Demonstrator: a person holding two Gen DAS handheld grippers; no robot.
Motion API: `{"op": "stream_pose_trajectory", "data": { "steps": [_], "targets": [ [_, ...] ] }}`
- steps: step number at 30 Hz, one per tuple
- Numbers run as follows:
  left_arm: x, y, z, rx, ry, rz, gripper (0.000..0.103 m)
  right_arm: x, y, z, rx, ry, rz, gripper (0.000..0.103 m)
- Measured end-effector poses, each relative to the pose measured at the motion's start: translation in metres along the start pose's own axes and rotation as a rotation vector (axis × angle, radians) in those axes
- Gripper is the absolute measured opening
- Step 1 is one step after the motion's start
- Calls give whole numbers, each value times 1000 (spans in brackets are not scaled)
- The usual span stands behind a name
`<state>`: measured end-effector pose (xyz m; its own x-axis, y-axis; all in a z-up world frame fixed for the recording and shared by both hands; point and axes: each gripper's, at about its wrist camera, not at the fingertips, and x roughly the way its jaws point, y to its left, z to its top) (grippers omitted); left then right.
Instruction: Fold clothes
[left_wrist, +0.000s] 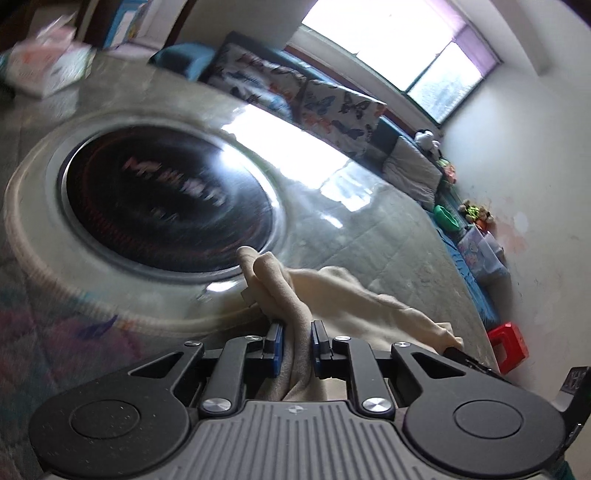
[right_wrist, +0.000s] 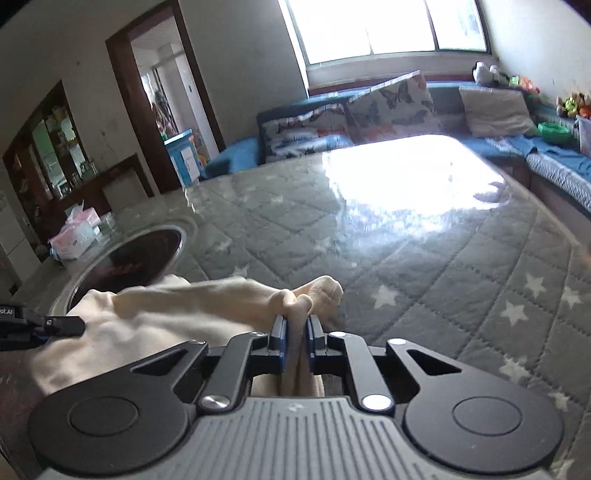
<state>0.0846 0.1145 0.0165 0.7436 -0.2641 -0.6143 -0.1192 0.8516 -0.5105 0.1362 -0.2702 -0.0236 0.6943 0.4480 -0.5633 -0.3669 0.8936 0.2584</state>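
Note:
A cream garment (left_wrist: 343, 295) is held up between both grippers above a table covered by a grey quilted star cloth (right_wrist: 424, 280). My left gripper (left_wrist: 297, 345) is shut on a bunched edge of the garment, which sticks out past the blue pads (left_wrist: 276, 347). My right gripper (right_wrist: 295, 341) is shut on another bunched edge of the same garment (right_wrist: 177, 306). The cloth stretches between them. The left gripper shows at the left edge of the right wrist view (right_wrist: 40, 325), and the right gripper shows at the right of the left wrist view (left_wrist: 465, 356).
A round black hob (left_wrist: 166, 199) with a pale ring is set into the table, close under the garment. A tissue pack (right_wrist: 77, 232) lies at the table's far left. A sofa with butterfly cushions (right_wrist: 391, 99) runs behind the table. A red stool (left_wrist: 508, 345) stands on the right.

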Motion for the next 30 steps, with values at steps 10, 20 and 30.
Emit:
{"op": "stream_pose_trajectory", "data": {
  "steps": [10, 20, 30],
  "targets": [
    [30, -82, 5, 148, 24, -105, 15, -64, -29, 22, -17, -124, -117, 8],
    [84, -168, -16, 270, 105, -200, 14, -105, -98, 32, -13, -156, -326, 8],
    [119, -180, -32, 361, 158, -90, 27, -84, -149, 20, 48, -65, -423, 11]
  ]
}}
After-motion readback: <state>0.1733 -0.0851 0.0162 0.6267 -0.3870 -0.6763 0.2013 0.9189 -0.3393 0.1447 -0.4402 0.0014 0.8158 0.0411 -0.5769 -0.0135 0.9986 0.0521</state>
